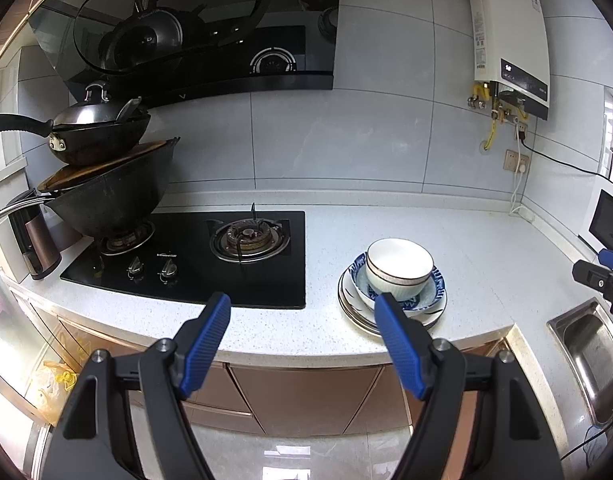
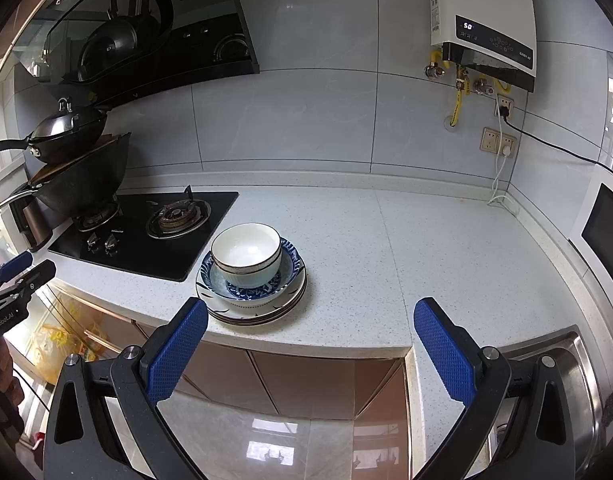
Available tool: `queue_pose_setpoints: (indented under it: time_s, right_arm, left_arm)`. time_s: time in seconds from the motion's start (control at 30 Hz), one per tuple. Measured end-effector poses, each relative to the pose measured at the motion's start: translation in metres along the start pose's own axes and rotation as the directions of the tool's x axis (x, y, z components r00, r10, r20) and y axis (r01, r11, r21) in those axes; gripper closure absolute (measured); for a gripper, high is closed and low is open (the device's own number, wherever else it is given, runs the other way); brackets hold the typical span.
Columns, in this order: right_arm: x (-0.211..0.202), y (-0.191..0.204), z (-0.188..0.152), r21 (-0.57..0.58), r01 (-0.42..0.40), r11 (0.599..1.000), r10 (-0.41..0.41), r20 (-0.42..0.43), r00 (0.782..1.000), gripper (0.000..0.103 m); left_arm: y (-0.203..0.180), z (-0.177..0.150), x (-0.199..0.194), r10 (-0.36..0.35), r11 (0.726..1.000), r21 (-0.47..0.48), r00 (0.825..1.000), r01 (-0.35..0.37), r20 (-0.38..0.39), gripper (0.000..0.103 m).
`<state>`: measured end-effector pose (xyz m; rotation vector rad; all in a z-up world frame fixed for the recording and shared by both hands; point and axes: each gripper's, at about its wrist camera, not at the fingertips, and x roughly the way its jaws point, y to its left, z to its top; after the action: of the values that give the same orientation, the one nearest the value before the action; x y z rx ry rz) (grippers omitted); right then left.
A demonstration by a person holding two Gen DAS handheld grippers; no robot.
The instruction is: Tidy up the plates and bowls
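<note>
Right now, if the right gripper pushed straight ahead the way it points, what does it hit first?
Most likely bare countertop, just right of the stack of plates. The right gripper hangs open, off the counter's front edge and aimed downward. The stack sits left of centre, so it probably misses it, though depth is hard to judge.

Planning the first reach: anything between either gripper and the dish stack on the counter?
Nothing visible. The white bowl sits atop the blue-patterned dish and plates near the counter edge. Left gripper and right gripper are open, empty, short of the counter. The stove sits beside the stack.
</note>
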<state>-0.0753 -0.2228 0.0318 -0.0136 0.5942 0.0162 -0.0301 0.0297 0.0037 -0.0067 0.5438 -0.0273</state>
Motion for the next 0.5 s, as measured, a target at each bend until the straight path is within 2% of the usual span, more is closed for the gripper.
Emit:
queue_pose_setpoints:
  time_s: [0.5]
  right_arm:
    - [0.0042, -0.0041, -0.0010, 0.012, 0.002, 1.000, -0.002, -0.010, 1.000, 0.001]
  left_arm:
    - [-0.0044, -0.0016, 0.0089, -0.011, 1.000, 0.015, 1.000, 0.011, -0.018, 0.029]
